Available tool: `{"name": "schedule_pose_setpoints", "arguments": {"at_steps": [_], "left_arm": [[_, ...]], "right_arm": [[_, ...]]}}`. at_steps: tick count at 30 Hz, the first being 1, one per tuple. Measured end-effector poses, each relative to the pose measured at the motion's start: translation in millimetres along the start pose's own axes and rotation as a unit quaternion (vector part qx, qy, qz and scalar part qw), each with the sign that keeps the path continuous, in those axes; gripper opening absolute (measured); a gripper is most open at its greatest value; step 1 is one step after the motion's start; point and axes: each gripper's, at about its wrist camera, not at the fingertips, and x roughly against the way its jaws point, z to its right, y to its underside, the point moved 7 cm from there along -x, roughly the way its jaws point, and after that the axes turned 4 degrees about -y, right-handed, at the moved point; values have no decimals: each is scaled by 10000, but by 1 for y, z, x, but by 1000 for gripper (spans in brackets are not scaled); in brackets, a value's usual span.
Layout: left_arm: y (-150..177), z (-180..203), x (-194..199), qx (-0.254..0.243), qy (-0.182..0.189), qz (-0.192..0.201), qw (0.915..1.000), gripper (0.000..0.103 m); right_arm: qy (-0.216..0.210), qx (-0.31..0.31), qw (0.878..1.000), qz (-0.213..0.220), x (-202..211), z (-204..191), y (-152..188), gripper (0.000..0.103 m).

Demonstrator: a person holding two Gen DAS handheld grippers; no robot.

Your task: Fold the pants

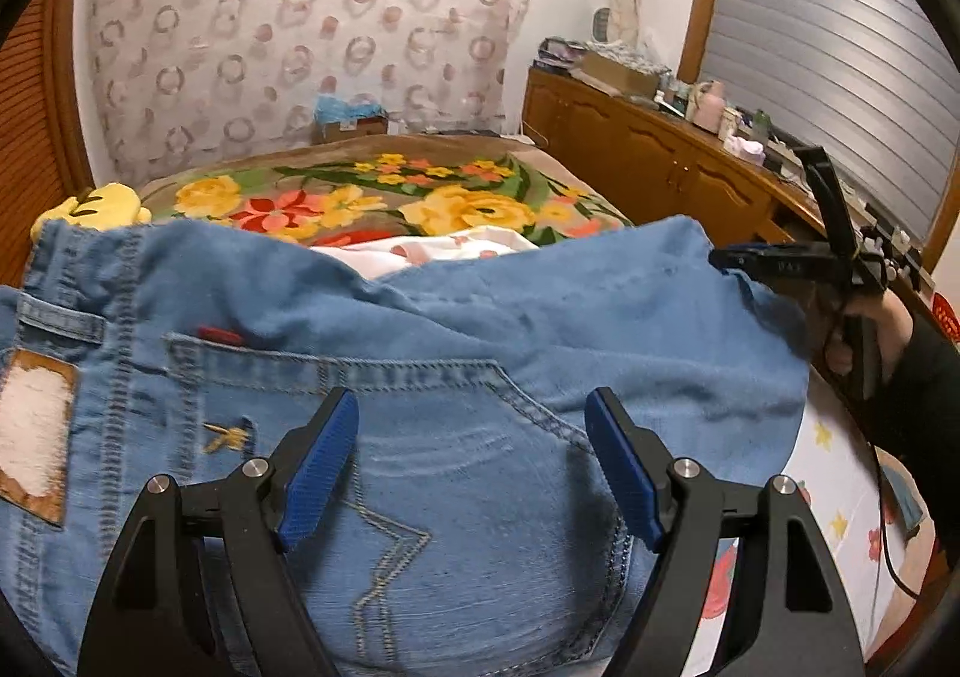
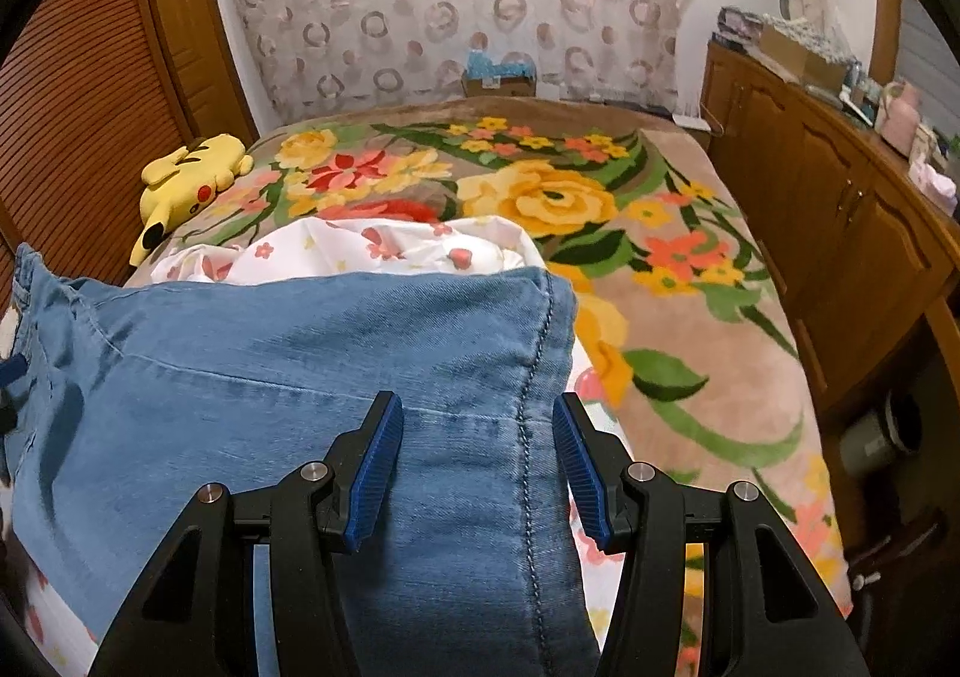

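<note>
Left gripper (image 1: 471,458) gapes over the jeans (image 1: 420,353) pocket, holding nothing; right gripper (image 2: 477,461), half-open, grips nothing. Plush toy (image 2: 186,179) at ten o'clock shows whole only in the right view.

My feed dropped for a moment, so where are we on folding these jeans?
Done: the jeans lie on the bed already doubled, back pocket up, with a folded edge at the far side. In hand: nothing is gripped; the left gripper and right gripper both hover open over the denim. Left: at least one more fold to make a compact stack, I'd judge.
</note>
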Motion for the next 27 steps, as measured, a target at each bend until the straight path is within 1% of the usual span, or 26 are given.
{"name": "schedule_pose_setpoints", "arguments": {"at_steps": [3,5,8,12,16,18,19,21,23,24,27], "left_arm": [[6,5,-5,-120,38,-80,9999,79],[8,9,-9,-222,14,-133,9997,86],[11,14,-11,-347,-35,-190,9992,87],[13,12,-14,-304,-1,-263,9992,89],[17,12,-15,-336,-83,-310,9989,89],[17,12,-13,-353,-116,-258,9990,89],[16,12,-13,-380,-142,-224,9989,89],[14,11,-9,-390,-227,-152,9989,89],[13,6,-7,-371,-279,-115,9989,89],[12,5,-6,-355,-295,-96,9989,89],[9,-2,0,-269,-385,1,9989,89]], "right_arm": [[50,1,10000,-54,-1,-1,-1,54],[56,-7,10000,-75,0,-1,-3,54],[73,6,9999,-128,-1,-1,-3,54],[63,6,9998,-214,-6,-1,-3,54],[-9,-63,9996,-274,-7,2,-4,54],[12,-42,9996,-274,-6,2,-4,36],[23,-6,9996,-283,-6,2,-4,30],[36,75,9997,-242,-2,0,-5,12],[-45,187,9995,-260,1,-5,-5,10],[42,256,9994,-208,4,-5,-7,10],[99,285,9995,99,18,-4,-17,9]]}}
